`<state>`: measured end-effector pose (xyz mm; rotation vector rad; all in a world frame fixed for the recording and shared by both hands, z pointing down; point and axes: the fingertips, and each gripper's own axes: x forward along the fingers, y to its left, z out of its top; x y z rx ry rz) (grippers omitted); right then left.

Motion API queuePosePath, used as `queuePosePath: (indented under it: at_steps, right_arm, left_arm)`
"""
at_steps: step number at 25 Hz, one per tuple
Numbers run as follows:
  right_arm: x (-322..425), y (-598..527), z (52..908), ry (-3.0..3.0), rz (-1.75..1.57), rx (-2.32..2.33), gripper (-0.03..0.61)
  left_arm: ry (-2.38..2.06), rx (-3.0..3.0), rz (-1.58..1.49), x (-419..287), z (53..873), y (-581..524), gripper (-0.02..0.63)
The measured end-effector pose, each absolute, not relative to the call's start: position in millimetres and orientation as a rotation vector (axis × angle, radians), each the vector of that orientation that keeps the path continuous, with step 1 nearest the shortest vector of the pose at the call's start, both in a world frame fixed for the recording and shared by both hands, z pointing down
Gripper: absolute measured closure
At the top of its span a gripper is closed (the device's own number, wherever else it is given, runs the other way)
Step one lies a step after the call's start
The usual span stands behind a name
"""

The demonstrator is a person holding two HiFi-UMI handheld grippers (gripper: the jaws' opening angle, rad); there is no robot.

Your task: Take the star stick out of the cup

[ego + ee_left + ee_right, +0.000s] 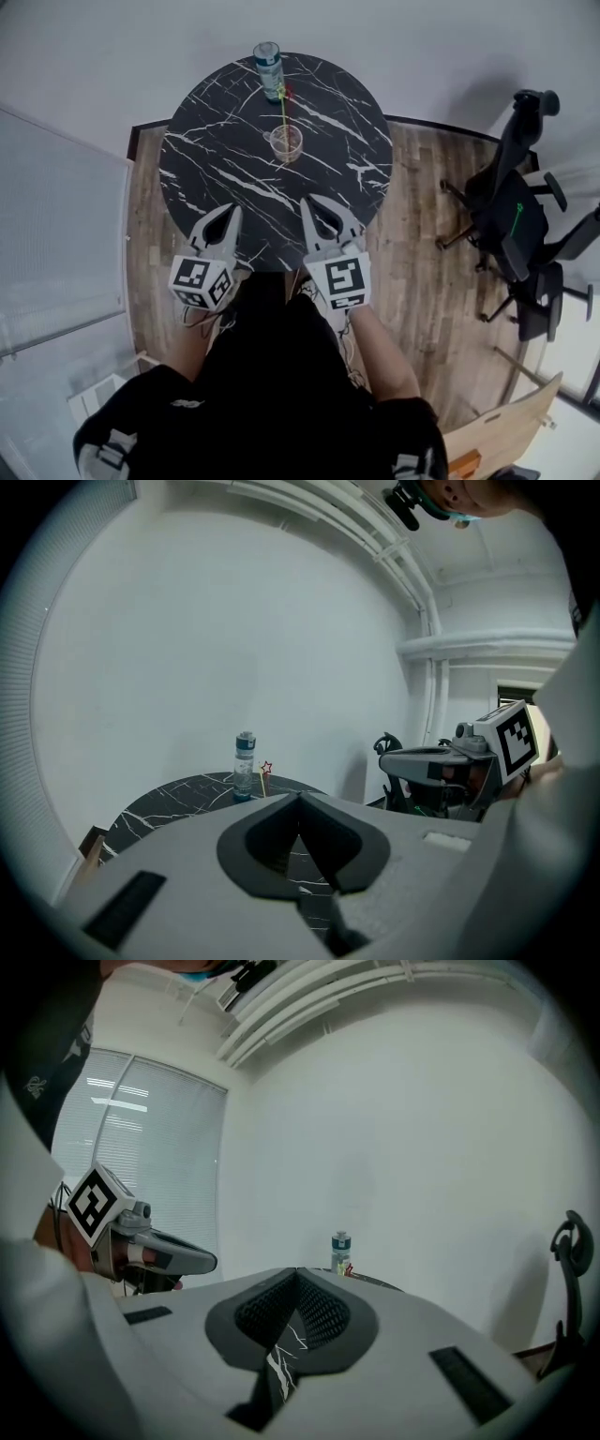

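A clear cup (286, 143) stands near the middle of the round black marble table (225, 178). A thin yellow stick with a red star (284, 105) leans up out of the cup toward the far side; the star (266, 768) also shows in the left gripper view. My left gripper (228, 214) is shut and holds nothing, hovering over the table's near edge. My right gripper (313, 208) is beside it, also shut and holding nothing. Both are well short of the cup.
A water bottle (268, 67) stands at the table's far edge, just behind the star; it shows too as the bottle (340, 1252) in the right gripper view. Black office chairs (516, 220) sit on the wooden floor to the right. A window with blinds (159, 1157) is on the left.
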<state>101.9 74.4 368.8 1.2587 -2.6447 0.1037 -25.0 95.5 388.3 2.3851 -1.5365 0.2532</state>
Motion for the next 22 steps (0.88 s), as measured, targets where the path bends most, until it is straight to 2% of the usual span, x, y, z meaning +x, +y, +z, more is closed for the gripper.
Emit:
queuePosePath:
  at_steps: [22]
  right_arm:
    - [50,-84,453,-2.440,0.305,1.294,0.583]
  left_arm:
    - [-1.312,2.373,0.382,-66,469,-58,0.615]
